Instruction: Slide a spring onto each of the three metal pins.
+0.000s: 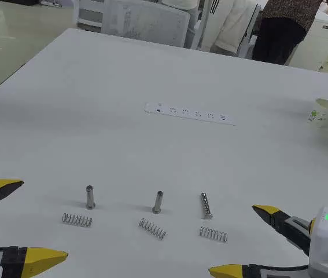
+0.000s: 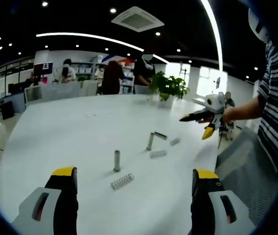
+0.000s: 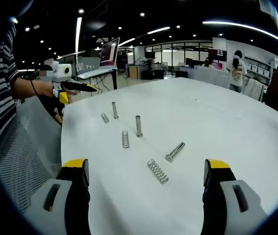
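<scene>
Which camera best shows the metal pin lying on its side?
The right gripper view: the lying pin is near and shown full length. In the head view the pin looks foreshortened; in the left gripper view the pin is small and distant.

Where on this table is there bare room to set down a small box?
The widest bare stretch lies between the power strip and the row of pins. The table's left side is bare too. The front edge is crowded: pins and springs sit between the left gripper and right gripper.
</scene>
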{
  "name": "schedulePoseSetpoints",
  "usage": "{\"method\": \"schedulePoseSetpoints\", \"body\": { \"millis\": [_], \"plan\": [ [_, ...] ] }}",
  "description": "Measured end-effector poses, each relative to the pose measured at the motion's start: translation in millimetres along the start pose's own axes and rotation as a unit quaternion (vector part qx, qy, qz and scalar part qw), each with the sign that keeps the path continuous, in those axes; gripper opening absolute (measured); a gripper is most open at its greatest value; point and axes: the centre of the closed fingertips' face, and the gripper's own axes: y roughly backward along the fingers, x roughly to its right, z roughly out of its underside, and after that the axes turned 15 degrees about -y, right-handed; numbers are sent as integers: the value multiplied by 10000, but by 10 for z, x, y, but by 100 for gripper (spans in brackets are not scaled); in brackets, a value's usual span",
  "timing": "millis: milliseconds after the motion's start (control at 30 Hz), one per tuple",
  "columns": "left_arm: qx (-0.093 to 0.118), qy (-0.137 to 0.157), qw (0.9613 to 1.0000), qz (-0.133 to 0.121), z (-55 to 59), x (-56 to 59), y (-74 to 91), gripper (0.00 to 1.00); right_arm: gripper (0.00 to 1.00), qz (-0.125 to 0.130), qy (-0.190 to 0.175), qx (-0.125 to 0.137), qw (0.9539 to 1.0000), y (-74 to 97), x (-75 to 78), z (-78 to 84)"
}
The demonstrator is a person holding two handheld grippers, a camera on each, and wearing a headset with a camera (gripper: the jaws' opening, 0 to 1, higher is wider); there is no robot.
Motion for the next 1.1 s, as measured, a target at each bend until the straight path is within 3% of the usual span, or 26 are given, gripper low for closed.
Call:
{"method": "schedulePoseSetpoints", "body": {
  "millis": [1100],
  "plan": [
    [-46, 5, 10000, 55, 18, 4, -9, 95, 97, 20, 16, -12, 10000, 9, 9, -4]
  ]
}}
